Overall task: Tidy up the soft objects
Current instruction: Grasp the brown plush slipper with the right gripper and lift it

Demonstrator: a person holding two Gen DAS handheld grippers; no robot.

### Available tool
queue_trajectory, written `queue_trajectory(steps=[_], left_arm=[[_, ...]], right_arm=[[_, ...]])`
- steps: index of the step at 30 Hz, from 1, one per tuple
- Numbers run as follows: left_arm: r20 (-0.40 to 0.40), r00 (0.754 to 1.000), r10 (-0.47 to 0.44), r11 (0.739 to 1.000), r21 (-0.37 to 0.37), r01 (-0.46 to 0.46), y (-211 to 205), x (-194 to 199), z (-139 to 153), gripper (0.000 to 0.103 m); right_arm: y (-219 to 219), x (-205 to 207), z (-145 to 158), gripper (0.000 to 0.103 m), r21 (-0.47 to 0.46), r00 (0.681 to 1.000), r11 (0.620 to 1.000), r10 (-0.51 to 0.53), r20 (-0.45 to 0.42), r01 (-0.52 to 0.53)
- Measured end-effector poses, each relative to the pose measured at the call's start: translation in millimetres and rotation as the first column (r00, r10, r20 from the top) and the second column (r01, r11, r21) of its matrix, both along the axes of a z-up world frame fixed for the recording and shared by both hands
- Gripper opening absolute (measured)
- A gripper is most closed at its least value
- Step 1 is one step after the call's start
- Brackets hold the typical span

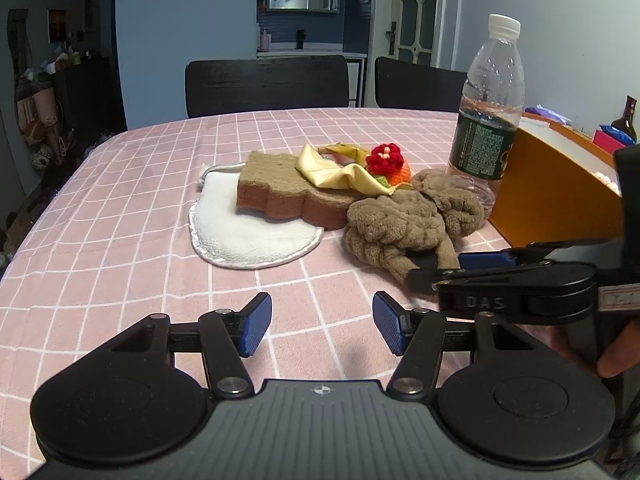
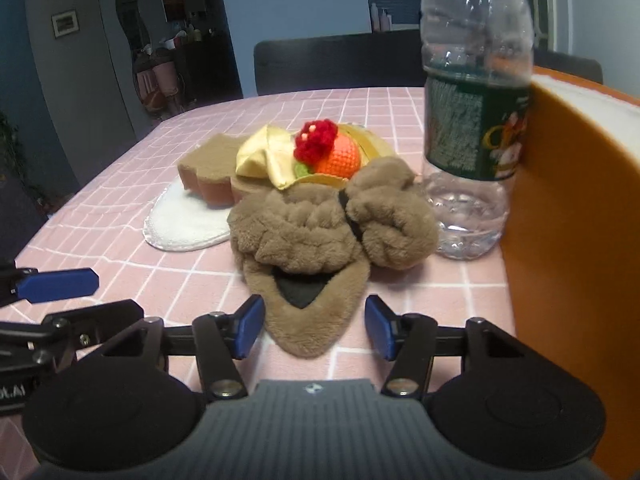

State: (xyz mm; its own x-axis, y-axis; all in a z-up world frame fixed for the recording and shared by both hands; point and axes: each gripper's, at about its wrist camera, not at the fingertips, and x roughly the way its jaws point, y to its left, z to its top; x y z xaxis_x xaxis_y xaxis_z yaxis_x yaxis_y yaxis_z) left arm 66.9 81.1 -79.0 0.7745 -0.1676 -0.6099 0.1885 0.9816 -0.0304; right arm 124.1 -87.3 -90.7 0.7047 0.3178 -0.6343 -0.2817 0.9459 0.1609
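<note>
We see one brown plush headband (image 2: 316, 232), fuzzy and knotted, on the pink checked table (image 1: 120, 208), its near tip between the right gripper (image 2: 315, 330) fingers, which stand released and clear of it on both sides. Left of it lies one flat white terry pad (image 1: 248, 236) under one wavy-edged brown sponge (image 1: 280, 196), which carries one shiny yellow satin cloth (image 1: 336, 172) and one crocheted orange ball with a red flower (image 2: 332, 152). One clear plastic bottle (image 2: 472, 128), holding some water, stands beside one orange box (image 2: 568, 208). The left gripper (image 1: 322, 328) fingers are released over bare cloth.
</note>
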Motion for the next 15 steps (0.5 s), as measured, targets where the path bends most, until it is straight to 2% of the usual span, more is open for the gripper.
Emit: queue_trajectory(steps=[3,5,9,13,15], left_arm=[[0.009,1.000,0.011,1.000,-0.010,-0.011,3.9,-0.6,0.3,0.069],[0.003,1.000,0.021,1.000,-0.013,-0.021,7.5,-2.1,0.4,0.069],[-0.009,1.000,0.002,0.999,-0.049,-0.003,14.8,-9.0,4.0,0.069],[0.009,0.999,-0.040,0.999,-0.025,0.041,15.7,-23.7,8.7,0.069],[0.019,0.998,-0.061,0.998,-0.008,0.061,16.5,-32.1,10.9,0.070]], right_arm=[[4.3,0.9,-1.0,0.017,0.010,1.000,1.000,0.015,0.004,-0.016],[7.5,-4.5,0.6,0.012,-0.003,0.999,0.999,0.043,0.021,-0.043],[11.2,-21.5,6.4,0.010,0.052,0.985,0.983,0.174,-0.004,-0.174],[18.5,-44.0,11.7,0.009,0.101,0.931,0.927,0.365,-0.030,-0.360],[21.3,-52.8,13.7,0.010,0.084,0.912,0.911,0.409,-0.032,-0.405]])
